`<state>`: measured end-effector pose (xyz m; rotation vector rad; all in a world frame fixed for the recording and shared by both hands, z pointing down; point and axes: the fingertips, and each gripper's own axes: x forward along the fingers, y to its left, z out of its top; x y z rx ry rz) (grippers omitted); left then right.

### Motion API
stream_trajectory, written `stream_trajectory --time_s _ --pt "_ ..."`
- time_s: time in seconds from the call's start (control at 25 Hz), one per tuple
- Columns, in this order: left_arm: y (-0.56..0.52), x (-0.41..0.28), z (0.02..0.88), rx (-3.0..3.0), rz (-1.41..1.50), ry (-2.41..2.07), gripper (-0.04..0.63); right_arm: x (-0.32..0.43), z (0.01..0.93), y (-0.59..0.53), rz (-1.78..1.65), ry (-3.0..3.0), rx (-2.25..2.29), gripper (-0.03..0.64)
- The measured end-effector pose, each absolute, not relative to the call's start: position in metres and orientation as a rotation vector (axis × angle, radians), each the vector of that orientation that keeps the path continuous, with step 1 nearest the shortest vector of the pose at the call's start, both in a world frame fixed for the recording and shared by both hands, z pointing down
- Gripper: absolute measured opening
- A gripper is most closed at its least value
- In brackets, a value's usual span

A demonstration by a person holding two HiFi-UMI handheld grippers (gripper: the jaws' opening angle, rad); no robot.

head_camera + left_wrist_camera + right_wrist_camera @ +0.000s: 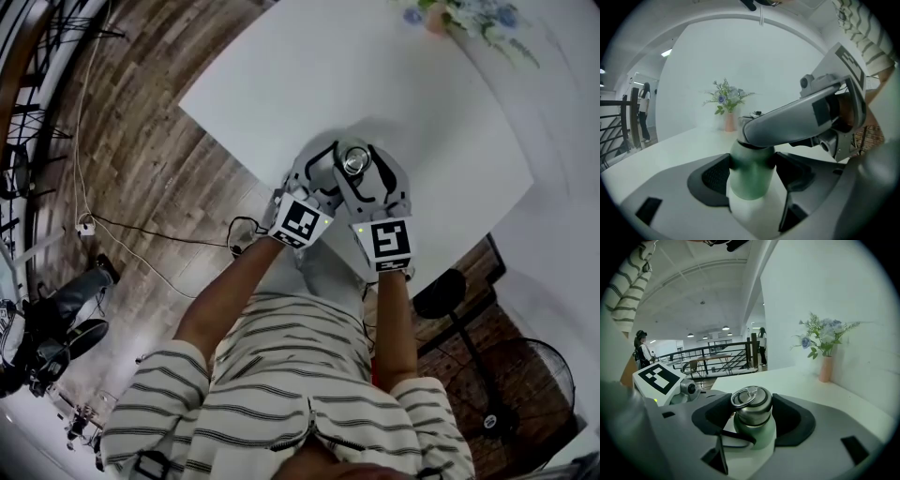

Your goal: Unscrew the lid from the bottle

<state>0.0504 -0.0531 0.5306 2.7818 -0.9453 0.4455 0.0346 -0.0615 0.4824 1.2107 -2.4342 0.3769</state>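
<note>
Your left gripper (752, 172) was clenched on the pale green body of the bottle (749, 183), a dark pad pressed against each side of it just below the neck. Your right gripper (752, 414) was closed on the metal lid (751, 404), its pads touching the left and right of the steel cap, whose ring handle lay folded flat on top. The lid sat on the bottle's neck with no gap visible beneath it. In the left gripper view, one jaw of the right gripper crossed over the bottle's top and hid the lid.

The bottle stood upright on the white table (281, 84), near the edge closest to you, with the two grippers meeting around it from either side. The marker cube (301, 221) of the left gripper and that of the right (390, 242) faced up towards your head, side by side just beyond your wrists. Your striped sleeves (150, 394) were pushed up above bare forearms.

Further off, a slim pink vase of flowers (826, 369) stood at the far side of the table against a white wall. Beside the table lay wooden floor (141, 159) with a thin cable (141, 230) trailing across it, and a dark railing (712, 355) ran behind.
</note>
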Motion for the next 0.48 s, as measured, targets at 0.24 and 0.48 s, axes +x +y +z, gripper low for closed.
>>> stream_trajectory --time_s 0.24,0.48 --pt "-0.0530 0.0505 0.5316 2.784 0.456 -0.934 0.307 0.0356 0.4830 -0.0615 0.364 -2.450 1.169 0.273" --pt "-0.0509 0.0502 0.5301 2.786 0.451 -0.938 0.307 0.0347 0.4811 -0.0582 0.338 -2.490 1.094 0.273"
